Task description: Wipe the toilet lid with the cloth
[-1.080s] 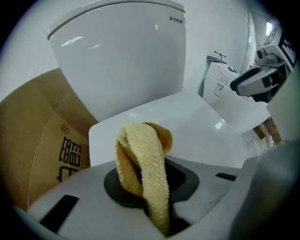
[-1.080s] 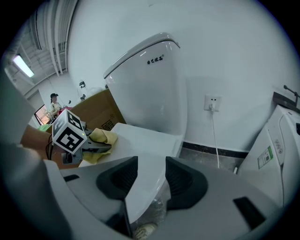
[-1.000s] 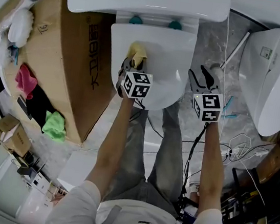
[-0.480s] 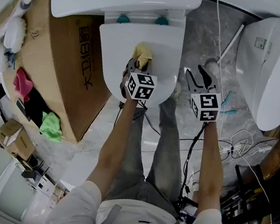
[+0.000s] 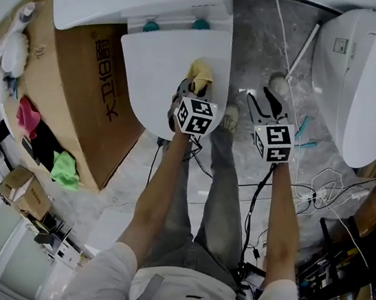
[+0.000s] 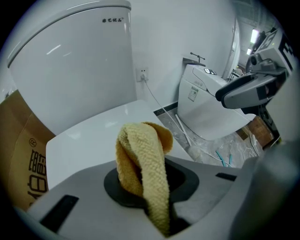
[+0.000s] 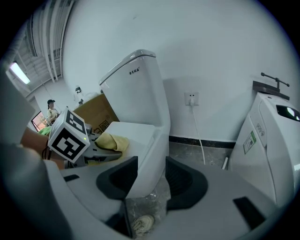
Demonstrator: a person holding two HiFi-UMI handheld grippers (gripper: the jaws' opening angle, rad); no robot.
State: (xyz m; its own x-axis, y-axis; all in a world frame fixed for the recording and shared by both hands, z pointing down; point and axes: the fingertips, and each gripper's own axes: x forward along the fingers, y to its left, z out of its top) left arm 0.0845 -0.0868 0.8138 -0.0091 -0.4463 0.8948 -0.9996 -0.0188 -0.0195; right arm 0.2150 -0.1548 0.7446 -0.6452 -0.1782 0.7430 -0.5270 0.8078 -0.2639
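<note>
So the left gripper [image 5: 191, 89] is clamped on the yellow cloth [image 5: 201, 73], which lies on the toilet lid [image 5: 161, 66] near its right edge, around mid-frame. Its marker cube covers a bit of the lid's front rim in the head view. The right gripper [image 5: 267, 103] hangs over the grey floor just right of the bowl, jaws apart, nothing between them. A cardboard box [image 5: 79, 82] hugs the toilet on the left, with a pink rag [image 5: 28, 115] and a green rag [image 5: 66, 169] lower left. A second toilet [image 5: 361, 80] fills the upper right. Compared with a second ago, the cloth has slid from the lid's middle to its right side.
</note>
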